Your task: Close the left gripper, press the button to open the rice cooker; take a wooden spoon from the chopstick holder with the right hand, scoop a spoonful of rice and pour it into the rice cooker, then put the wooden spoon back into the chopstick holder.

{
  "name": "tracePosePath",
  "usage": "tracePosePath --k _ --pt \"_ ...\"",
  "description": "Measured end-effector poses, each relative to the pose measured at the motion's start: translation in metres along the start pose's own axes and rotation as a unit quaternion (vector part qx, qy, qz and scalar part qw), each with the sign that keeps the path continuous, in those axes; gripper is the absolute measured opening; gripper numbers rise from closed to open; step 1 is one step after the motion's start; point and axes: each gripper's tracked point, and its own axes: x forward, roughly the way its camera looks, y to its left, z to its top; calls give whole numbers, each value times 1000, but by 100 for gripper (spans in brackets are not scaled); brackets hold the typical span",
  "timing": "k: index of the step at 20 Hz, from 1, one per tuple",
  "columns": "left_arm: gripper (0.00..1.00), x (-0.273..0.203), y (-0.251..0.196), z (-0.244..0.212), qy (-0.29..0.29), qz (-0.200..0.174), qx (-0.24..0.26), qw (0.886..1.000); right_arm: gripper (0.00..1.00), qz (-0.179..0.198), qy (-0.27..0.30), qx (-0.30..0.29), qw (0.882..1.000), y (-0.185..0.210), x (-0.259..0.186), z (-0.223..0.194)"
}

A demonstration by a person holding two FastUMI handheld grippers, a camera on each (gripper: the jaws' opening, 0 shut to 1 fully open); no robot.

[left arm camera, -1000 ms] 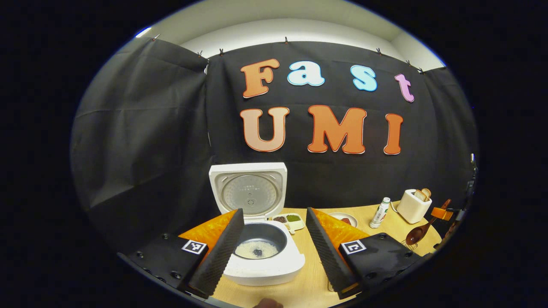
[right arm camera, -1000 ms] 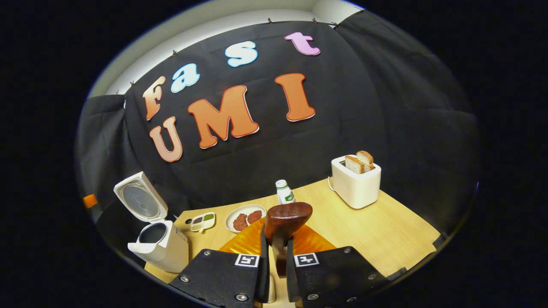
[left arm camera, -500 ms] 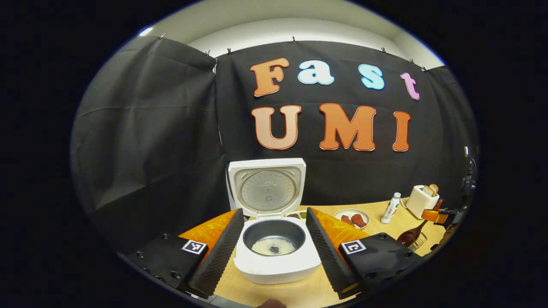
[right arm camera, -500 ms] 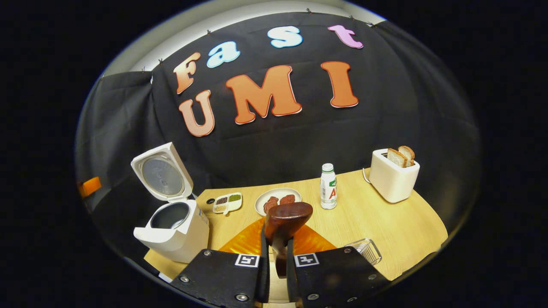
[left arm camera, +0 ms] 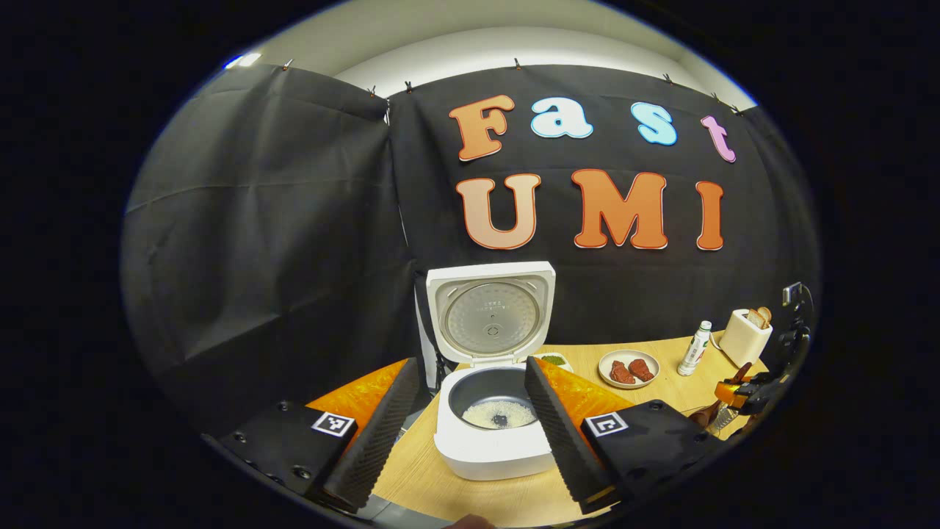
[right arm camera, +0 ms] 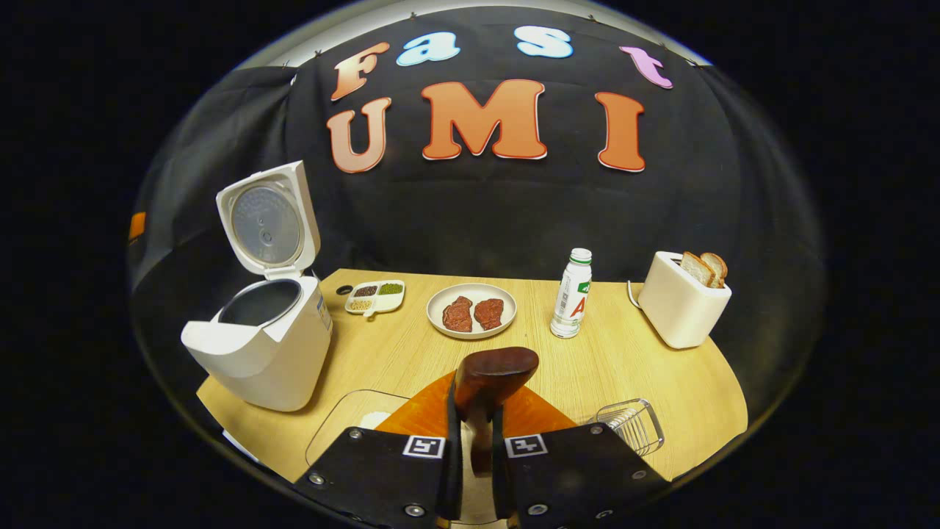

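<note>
A light wooden table [right arm camera: 646, 382] is seen against the black cloth wall. At its left end stands a white box-shaped rice cooker [right arm camera: 257, 345] with its lid raised upright; in the left gripper view a thin layer of white rice [left arm camera: 501, 415] with a dark spot at the centre is seen on the floor of the grey inner pot. The left gripper [left arm camera: 470, 419] is held spread wide, its two fingers framing the cooker without touching it. A white toaster [right arm camera: 683, 301] with two bread slices is placed at the right end of the table. A round white plate [right arm camera: 471, 329] carrying two red meat pieces lies near the middle, with a white bottle [right arm camera: 571, 294] upright between it and the toaster. A small white divided dish [right arm camera: 374, 297] of grains lies just right of the cooker. A wire chopstick holder [right arm camera: 631, 425] is seen at the near edge, just right of the right gripper. The right gripper [right arm camera: 474, 448] is pressed together on the handle of a dark brown wooden spoon [right arm camera: 488, 375], bowl pointing forward above the table.
</note>
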Motion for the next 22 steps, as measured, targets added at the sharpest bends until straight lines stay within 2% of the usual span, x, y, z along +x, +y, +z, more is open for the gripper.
tracePosePath --k 1,2,9,10,11,13,18,22 --pt "98 0 -3 0 0 0 2 1000 11 -2 -4 -21 1000 3 1 -1" --pt "99 0 -5 0 1 0 4 1000 16 -2 -9 -42 999 7 1 -3" --pt "100 -4 -8 -3 7 5 25 1000 15 -23 -46 -128 990 19 13 -16" --pt "100 -5 -8 -4 10 7 26 1000 11 -24 -53 -147 987 22 16 -17" --pt "100 -5 -7 -5 11 9 27 1000 15 -21 -55 -159 985 28 18 -20" --pt "100 -6 -5 -4 10 12 32 999 15 -15 -63 -176 982 40 20 -23" --pt "100 -5 2 -8 14 20 34 999 12 -5 -59 -164 985 53 24 -34" --pt "100 -4 11 -14 20 24 24 999 12 -2 -42 -108 993 60 26 -44"
